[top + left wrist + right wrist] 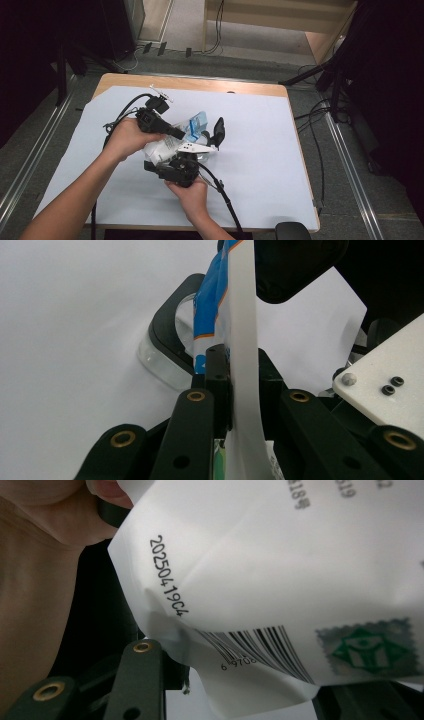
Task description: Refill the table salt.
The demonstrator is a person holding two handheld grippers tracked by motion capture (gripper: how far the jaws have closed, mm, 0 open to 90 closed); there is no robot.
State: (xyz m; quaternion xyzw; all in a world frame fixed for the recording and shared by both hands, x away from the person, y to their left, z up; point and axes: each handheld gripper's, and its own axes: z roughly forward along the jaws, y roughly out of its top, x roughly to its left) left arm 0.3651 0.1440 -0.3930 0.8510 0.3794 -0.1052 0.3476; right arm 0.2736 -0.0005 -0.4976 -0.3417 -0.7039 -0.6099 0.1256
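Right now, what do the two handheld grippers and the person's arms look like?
Both grippers, left gripper and right gripper, are black with linked jaws on brass-coloured pivot pins. A white three-cornered plate with small screws tops the right one. Black cables trail off. The forearms are bare, no sleeves in view.

The white pouch (280, 570) looks like smooth, slightly glossy plastic film (creased), above a matt paper-like table cover (260, 150).

My left gripper (176, 132) behind, right gripper (202, 150) in front | packet (165, 147) between them | above table (260, 150) centre
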